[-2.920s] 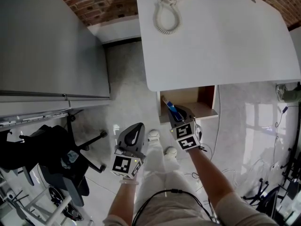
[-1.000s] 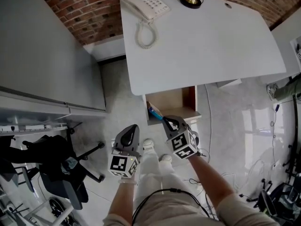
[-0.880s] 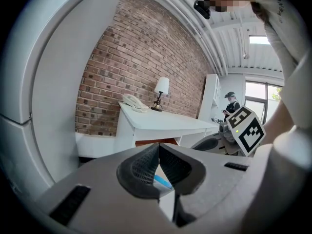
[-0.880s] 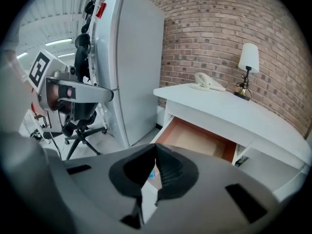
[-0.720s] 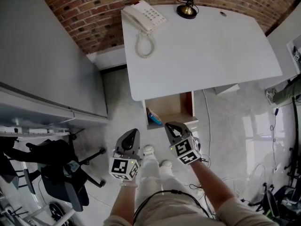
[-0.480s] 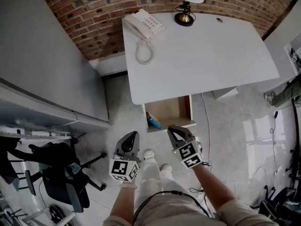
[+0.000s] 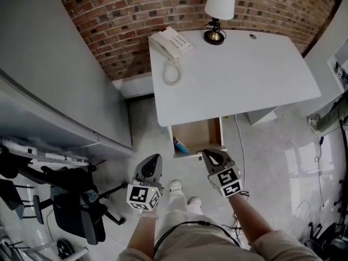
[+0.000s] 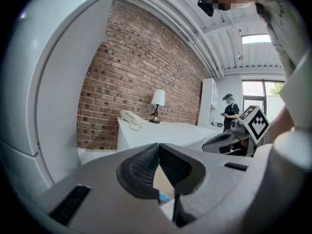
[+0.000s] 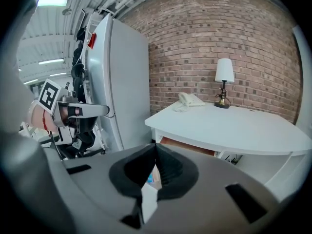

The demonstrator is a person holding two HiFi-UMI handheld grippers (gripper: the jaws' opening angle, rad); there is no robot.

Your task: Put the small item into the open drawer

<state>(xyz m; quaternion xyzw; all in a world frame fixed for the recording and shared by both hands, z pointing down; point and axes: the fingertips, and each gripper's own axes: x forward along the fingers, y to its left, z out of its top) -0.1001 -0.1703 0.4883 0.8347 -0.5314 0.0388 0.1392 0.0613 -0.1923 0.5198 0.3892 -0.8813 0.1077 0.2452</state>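
Judging by how things lie, the job looks done: the small blue item [image 7: 180, 144] is seen in the open wooden drawer [image 7: 202, 135], at its 8 o'clock corner. Below it at 6 o'clock, the left gripper [image 7: 154, 157] and the right gripper [image 7: 209, 153] are closed tight with nothing held.

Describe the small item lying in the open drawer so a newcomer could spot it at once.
Find the white desk by the brick wall, with a phone and lamp on top. A wooden drawer stands open under its front edge. The item lies in the drawer's left corner nearest the person: small, bright blue, alone on bare wood.
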